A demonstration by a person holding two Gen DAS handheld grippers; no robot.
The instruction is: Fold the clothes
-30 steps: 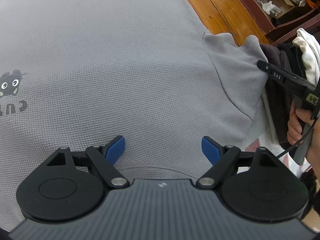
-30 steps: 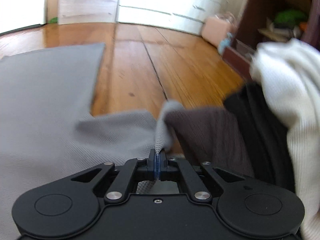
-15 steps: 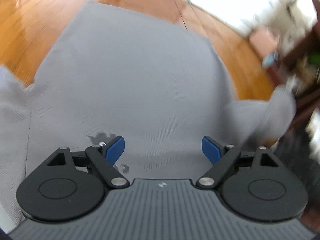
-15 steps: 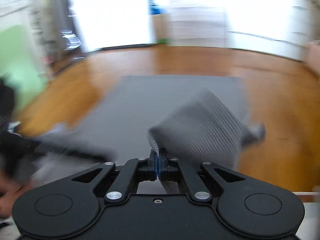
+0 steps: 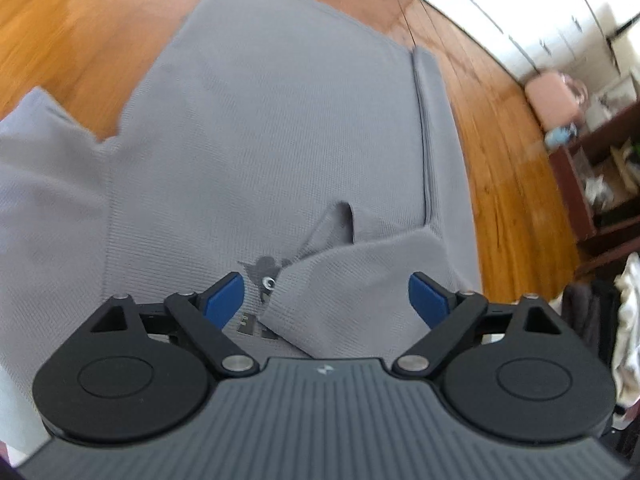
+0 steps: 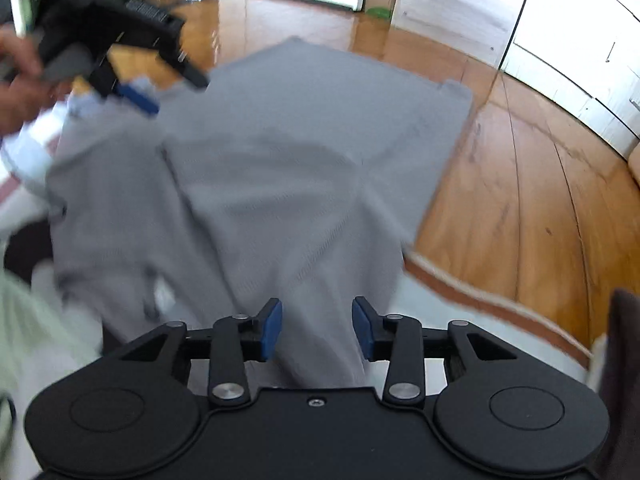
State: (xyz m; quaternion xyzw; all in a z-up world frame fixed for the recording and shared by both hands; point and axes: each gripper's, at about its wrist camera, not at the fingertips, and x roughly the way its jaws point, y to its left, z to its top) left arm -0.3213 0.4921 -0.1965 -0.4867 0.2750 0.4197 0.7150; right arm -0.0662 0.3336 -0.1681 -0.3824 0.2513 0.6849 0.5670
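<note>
We counted one grey shirt (image 5: 280, 140) spread on the wood floor (image 5: 80, 40), with two sleeves: one (image 5: 360, 280) folded over its front, the other (image 5: 44, 152) lying out to the side. We counted two grippers, the left (image 5: 324, 300) and the right (image 6: 317, 330), each with two blue pads. We also saw one pink box (image 5: 552, 96), one dark shelf unit (image 5: 600, 184) and one hand (image 6: 16, 80).
</note>
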